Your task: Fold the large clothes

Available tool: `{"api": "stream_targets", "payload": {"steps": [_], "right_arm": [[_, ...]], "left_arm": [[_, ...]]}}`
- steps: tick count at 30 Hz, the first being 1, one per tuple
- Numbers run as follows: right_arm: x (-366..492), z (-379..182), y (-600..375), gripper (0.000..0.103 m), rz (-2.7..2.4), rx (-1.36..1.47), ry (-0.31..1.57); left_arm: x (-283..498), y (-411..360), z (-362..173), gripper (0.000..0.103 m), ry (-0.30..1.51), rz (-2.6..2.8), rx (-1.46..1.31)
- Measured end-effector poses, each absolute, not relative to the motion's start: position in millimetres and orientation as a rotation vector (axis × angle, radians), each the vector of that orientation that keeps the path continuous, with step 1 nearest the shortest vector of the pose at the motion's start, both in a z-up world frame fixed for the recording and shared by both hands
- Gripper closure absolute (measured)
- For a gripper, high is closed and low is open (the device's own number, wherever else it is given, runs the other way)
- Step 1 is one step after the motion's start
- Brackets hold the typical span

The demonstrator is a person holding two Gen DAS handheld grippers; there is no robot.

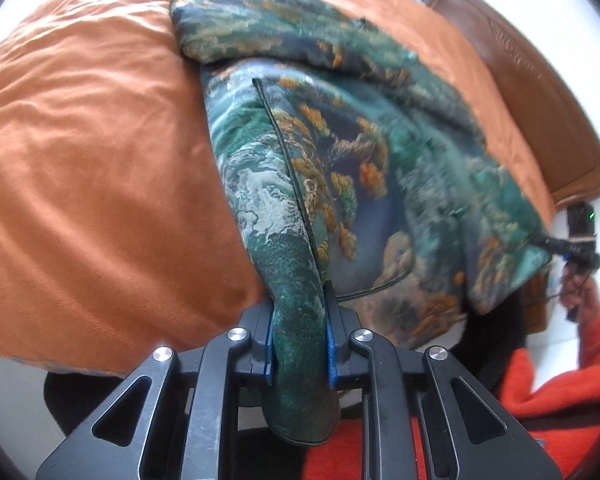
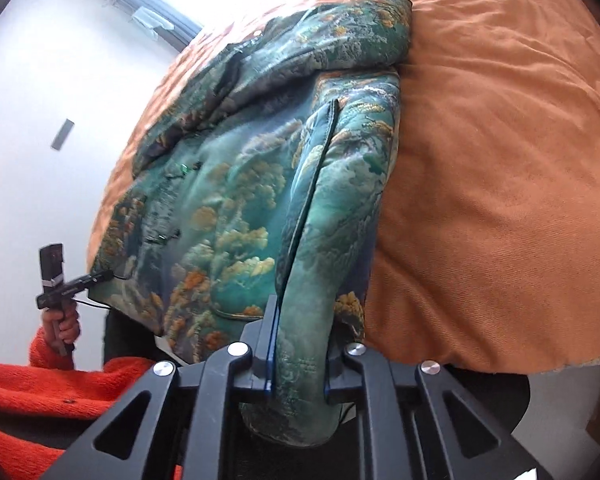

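Observation:
A green brocade jacket [image 1: 360, 152] with orange and white landscape patterns lies on an orange bedspread [image 1: 100, 160]. Its sleeves are folded across the top. My left gripper [image 1: 299, 336] is shut on one bottom corner of the jacket hem. My right gripper [image 2: 300, 360] is shut on the other bottom corner of the jacket [image 2: 240, 200]. The right gripper also shows at the far right of the left wrist view [image 1: 572, 248], and the left gripper at the left of the right wrist view [image 2: 72, 284]. The hem is lifted at the near edge of the bed.
The orange bedspread [image 2: 500, 200] covers the bed. A brown leather headboard [image 1: 532, 92] stands at the far right. The person's red sweater [image 2: 40, 392] is near the bed's edge. White walls and a window frame [image 2: 140, 4] lie beyond.

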State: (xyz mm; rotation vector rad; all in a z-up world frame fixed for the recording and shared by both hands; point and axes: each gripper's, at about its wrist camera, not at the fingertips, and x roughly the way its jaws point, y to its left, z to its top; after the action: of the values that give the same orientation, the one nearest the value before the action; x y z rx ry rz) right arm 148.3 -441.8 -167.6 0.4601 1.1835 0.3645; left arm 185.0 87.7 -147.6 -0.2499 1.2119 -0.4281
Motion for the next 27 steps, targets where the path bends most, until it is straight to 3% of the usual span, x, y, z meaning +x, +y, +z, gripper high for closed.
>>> {"api": "stream_targets", "payload": {"steps": [18, 27], "right_arm": [[114, -118, -449, 0.089, 0.512, 0.631, 1.094], [163, -77, -467, 0.089, 0.551, 0.771, 0.933]], "left_arm": [[148, 126, -110, 0.088, 1.18, -0.447, -0.44], [249, 138, -36, 0.087, 1.007, -0.492, -0.649]]}}
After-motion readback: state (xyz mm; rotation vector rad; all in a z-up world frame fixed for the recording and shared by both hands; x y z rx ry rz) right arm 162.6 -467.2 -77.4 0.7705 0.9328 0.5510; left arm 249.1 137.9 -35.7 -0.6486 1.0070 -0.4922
